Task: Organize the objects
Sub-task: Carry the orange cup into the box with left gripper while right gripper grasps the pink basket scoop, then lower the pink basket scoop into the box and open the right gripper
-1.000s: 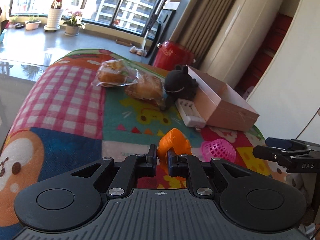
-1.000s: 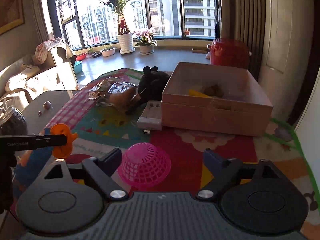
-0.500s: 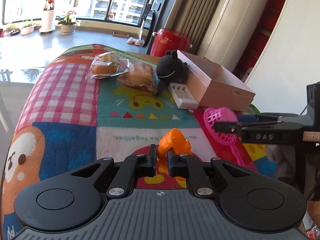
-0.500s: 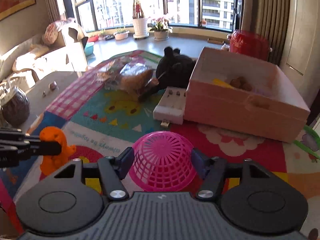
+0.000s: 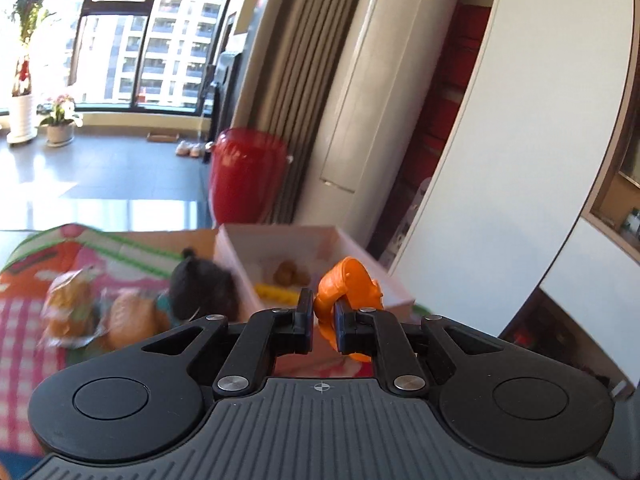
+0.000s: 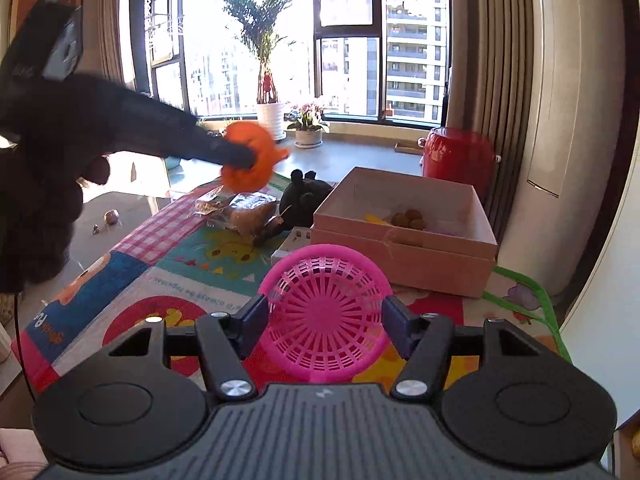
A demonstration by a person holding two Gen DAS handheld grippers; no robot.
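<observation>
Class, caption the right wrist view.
Right gripper holds a pink basket; left gripper carries an orange toy toward the box.

Left gripper (image 5: 322,322) seen from behind, its black fingers (image 5: 304,320) clamped on a small orange toy (image 5: 348,284), held up off the table. Beyond it, an open pink box (image 5: 316,240) w/ a yellow item (image 5: 274,292) and a brown lump (image 5: 290,274) inside. Left of the box: black plush toy (image 5: 204,288), then two wrapped bread packs (image 5: 100,312), blurred, on a colourful play mat (image 5: 24,320). Bkgd: red container (image 5: 246,176) on the floor, grey curtain (image 5: 296,80), big windows (image 5: 160,32) w/ potted plants (image 5: 58,120) at far left.
</observation>
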